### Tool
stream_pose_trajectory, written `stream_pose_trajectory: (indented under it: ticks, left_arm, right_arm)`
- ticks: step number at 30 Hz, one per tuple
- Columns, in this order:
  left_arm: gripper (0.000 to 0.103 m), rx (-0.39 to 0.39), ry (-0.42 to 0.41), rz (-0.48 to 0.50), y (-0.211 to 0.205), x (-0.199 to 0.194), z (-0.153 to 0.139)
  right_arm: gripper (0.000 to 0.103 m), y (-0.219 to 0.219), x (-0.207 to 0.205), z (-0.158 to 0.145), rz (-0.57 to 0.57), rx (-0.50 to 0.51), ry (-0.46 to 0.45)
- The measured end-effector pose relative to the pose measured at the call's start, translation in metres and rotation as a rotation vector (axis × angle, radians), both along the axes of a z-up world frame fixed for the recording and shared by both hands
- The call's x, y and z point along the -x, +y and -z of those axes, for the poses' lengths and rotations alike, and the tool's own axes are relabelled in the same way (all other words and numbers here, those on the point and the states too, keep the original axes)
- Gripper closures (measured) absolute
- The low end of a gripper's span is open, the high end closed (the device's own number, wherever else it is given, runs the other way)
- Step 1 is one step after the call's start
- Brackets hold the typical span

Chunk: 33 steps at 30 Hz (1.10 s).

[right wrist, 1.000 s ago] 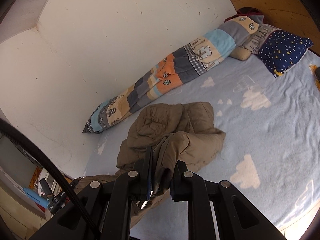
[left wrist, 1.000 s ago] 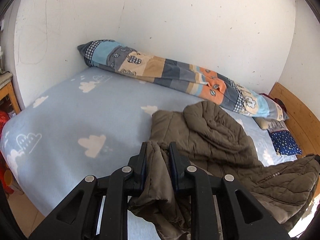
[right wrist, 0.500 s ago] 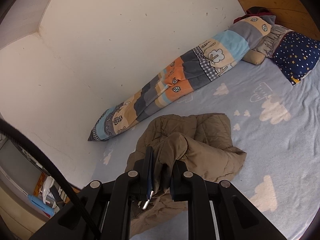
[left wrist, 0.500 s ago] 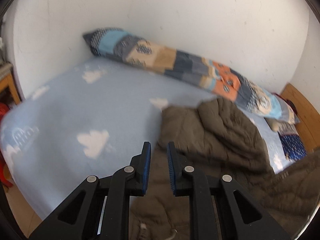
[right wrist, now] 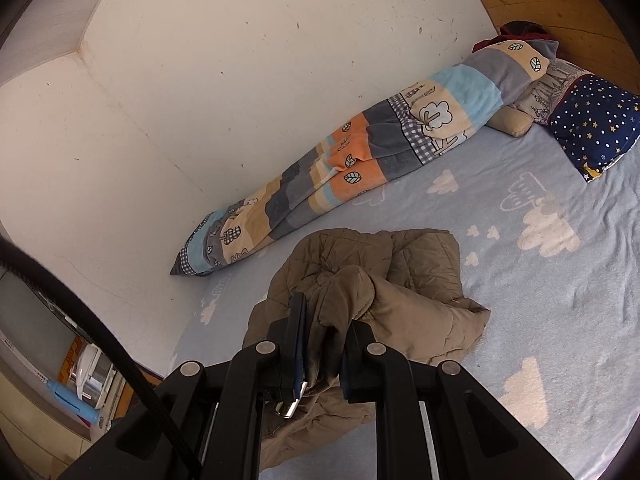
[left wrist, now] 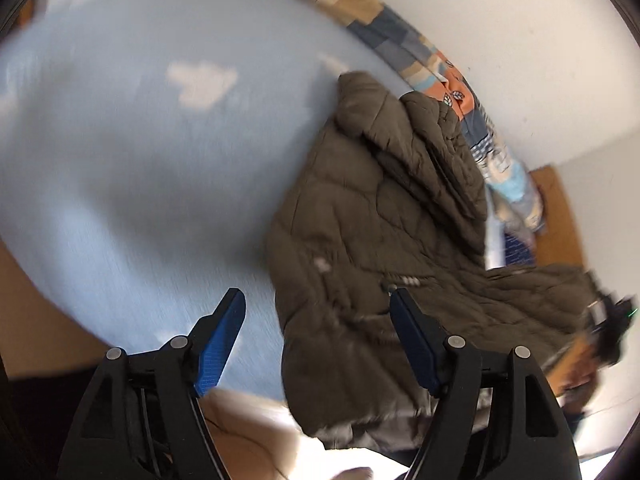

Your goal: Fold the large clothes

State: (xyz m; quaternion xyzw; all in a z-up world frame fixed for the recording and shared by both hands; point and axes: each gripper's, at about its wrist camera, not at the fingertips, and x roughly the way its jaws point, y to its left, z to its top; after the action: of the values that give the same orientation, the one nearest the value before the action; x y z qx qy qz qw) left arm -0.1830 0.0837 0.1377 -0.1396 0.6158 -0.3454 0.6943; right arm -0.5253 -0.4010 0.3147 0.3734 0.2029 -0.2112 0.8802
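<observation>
An olive-brown quilted jacket [left wrist: 384, 216] lies crumpled on the light blue cloud-print bed sheet [left wrist: 120, 160]. My left gripper [left wrist: 318, 310] is open and holds nothing; it hangs over the jacket's near edge by the bed's side. The left wrist view is blurred. In the right wrist view the jacket [right wrist: 404, 280] is bunched up, and my right gripper [right wrist: 326, 312] is shut on a fold of it, lifting that part slightly off the sheet [right wrist: 540, 300].
A rolled patchwork blanket [right wrist: 360, 160] lies along the white wall. A navy star pillow [right wrist: 592, 120] and a wooden headboard [right wrist: 560, 4] are at the far end. A shelf with clutter [right wrist: 80, 376] stands beside the bed.
My left gripper has let go of the jacket, opened wide and swung so that its view tilts. My right gripper keeps its hold and has drawn the jacket closer.
</observation>
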Motion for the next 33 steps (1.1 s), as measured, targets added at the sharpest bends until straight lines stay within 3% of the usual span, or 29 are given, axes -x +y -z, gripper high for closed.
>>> stream_pose_trajectory:
  ticks: [6,10,11,13,15,17,18,27,33]
  left_arm:
    - [0.026,0.148,0.233,0.035,0.002,0.003,0.022]
    - [0.023,0.211,0.299,0.065,-0.009,0.011,0.026]
    - [0.023,0.215,0.285,0.062,-0.01,0.013,0.025]
    - [0.035,0.169,0.228,0.087,-0.016,0.018,0.021]
    - [0.063,0.126,0.17,0.127,-0.023,0.023,0.018]
    - [0.079,0.106,0.116,0.123,-0.023,0.026,0.014]
    - [0.081,0.096,0.081,0.122,-0.023,0.028,0.011]
    - [0.082,0.114,-0.322,0.112,-0.042,0.026,-0.054]
    - [0.082,0.164,-0.447,0.083,-0.084,-0.004,-0.088]
  right_arm:
    - [0.089,0.004,0.001,-0.002,0.007,0.009,0.017]
    - [0.089,0.005,0.003,0.0,0.007,0.01,0.023]
    - [0.089,0.006,0.003,0.0,0.006,0.011,0.025]
    - [0.089,0.006,0.003,0.0,0.006,0.009,0.026]
    - [0.089,0.007,0.003,-0.001,0.004,0.014,0.028]
    - [0.089,0.007,0.003,0.0,0.005,0.013,0.028]
    - [0.089,0.006,0.004,0.0,0.005,0.01,0.028]
    - [0.089,0.001,0.009,0.001,0.013,0.01,0.02]
    - [0.089,-0.006,0.007,0.001,0.026,0.017,0.013]
